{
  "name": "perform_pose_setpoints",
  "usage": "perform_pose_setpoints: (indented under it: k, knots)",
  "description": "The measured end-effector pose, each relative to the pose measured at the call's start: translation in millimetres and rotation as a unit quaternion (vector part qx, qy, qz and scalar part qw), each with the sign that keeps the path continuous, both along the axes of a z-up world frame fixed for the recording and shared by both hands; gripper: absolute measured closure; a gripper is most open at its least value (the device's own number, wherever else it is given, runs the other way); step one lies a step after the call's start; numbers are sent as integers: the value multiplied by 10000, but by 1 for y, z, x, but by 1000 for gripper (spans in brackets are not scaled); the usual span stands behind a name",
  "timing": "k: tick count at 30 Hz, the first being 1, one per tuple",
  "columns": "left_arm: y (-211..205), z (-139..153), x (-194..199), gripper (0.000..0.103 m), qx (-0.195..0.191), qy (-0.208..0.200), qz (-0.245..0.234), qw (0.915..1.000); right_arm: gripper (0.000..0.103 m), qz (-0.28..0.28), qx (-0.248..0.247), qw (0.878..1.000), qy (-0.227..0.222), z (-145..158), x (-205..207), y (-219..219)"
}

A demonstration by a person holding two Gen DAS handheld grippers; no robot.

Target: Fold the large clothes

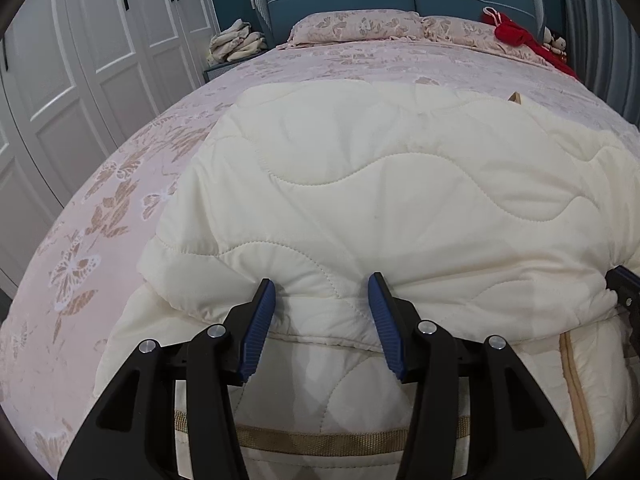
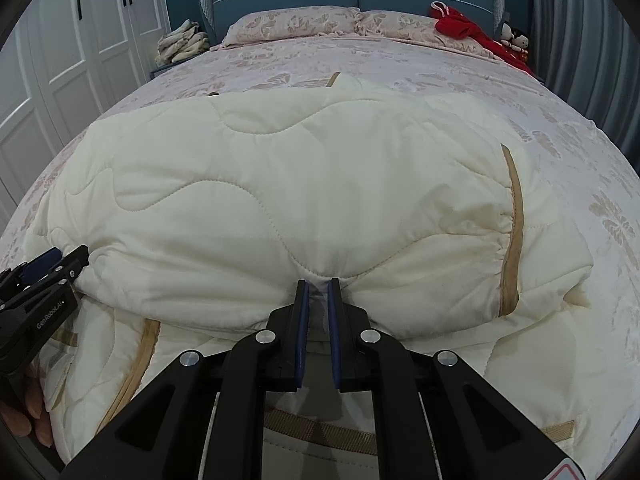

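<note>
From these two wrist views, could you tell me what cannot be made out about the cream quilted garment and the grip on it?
- Cream quilted garment: its near end runs off the bottom edge in both views.
- Left gripper: fingertips sink into the fold; whether the pads press is unclear.
- Right gripper: how much fabric is pinched is hidden by its own fingers.
- Bed under the garment: covered.

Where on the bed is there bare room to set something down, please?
Bare bedspread lies between the cream quilted garment and the pillows, and along the garment's wardrobe-side edge. It is crowded at the near edge, and by the red items at the headboard corner.
</note>
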State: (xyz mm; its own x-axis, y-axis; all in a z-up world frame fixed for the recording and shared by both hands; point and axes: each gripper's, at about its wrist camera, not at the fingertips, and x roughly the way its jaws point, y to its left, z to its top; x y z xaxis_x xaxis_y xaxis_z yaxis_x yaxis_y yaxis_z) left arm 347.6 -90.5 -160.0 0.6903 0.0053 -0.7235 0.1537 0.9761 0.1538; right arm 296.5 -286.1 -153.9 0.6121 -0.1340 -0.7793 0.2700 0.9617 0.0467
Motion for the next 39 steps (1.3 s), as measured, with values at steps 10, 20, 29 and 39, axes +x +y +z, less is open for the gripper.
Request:
perform_pose_setpoints:
  k: [10, 20, 29, 39]
  knots:
    - [23, 24, 5, 39, -588, 473, -126, 9971, 95, 80, 543, 9983, 201, 9, 1, -15]
    - [103, 101, 42, 38, -1593, 651, 411, 9842, 57, -355, 511, 9980, 126, 90, -36, -70]
    - [74, 126, 94, 38, -1564, 516, 235, 9861, 51, 95, 692, 9972, -277, 122, 15, -51]
    - [35, 120, 171, 39, -1375, 563, 109, 9888, 54, 640, 758, 9940, -450, 121, 116, -3]
